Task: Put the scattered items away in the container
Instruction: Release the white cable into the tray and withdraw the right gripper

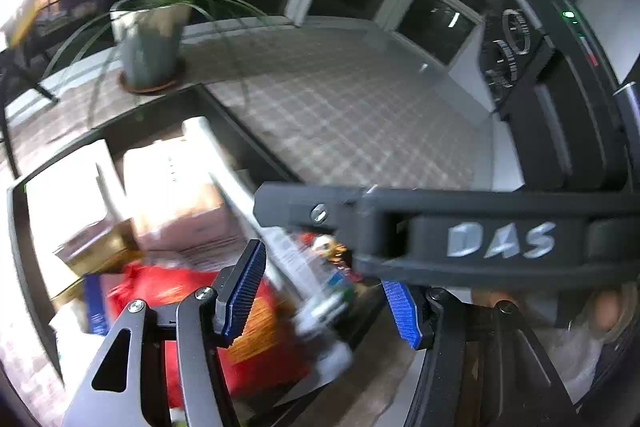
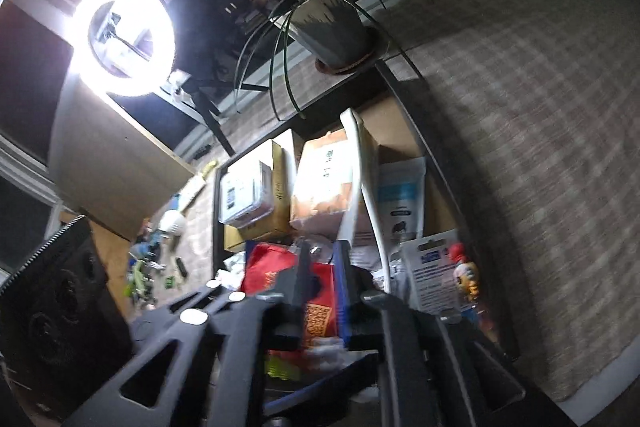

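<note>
Above the container [image 1: 12,227], red packet [image 2: 316,315] under both tools (jaws apart, empty)

One container [image 2: 218,211], one potted plant [image 2: 332,31] (contents blurred).

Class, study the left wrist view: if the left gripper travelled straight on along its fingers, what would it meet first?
Probably the red packet with orange print lying in the dark-rimmed container; the left gripper hangs open over it. Blur leaves depth uncertain.
</note>
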`<state>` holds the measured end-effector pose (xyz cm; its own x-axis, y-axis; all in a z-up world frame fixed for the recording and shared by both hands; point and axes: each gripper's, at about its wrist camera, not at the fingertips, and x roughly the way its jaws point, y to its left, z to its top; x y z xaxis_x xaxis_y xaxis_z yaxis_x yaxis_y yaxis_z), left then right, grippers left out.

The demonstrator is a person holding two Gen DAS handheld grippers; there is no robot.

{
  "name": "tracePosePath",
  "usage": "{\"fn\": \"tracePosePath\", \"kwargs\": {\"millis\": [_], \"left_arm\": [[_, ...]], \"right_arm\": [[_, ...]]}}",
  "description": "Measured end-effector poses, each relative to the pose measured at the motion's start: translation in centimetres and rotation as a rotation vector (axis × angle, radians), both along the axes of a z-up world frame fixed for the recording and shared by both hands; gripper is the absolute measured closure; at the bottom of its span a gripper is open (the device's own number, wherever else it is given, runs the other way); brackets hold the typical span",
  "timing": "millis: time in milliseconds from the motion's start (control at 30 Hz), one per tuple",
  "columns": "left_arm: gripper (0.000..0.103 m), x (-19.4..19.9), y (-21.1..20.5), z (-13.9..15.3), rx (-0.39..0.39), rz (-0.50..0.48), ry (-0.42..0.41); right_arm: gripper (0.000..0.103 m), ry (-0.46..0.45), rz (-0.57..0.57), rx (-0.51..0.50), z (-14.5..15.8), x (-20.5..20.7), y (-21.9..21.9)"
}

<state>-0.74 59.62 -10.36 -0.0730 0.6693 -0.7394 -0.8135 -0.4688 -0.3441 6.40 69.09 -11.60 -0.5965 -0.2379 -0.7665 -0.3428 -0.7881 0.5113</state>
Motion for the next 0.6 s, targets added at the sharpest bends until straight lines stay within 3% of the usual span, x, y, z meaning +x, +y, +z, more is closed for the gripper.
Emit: {"fn": "tracePosePath", "kwargs": {"millis": [33, 333, 600], "left_arm": [[0.041, -0.1, -0.8, 0.1, -0.004, 0.013, 0.007], [0.041, -2.6, -11.0, 0.8, -0.044, 0.187, 0.044], [0.041, -5.6, -24.5, 0.3, -0.111, 0.421, 0.041]], "right_arm": [[0.061, 0.006, -0.005, 0.014, 0.2, 0.0, -0.2], [0.061, 0.04, 0.083, 0.095, 2.1, -2.7, -5.6], [0.061, 0.046, 0.25, 0.163, 1.9, -7.2, -15.1]]}}
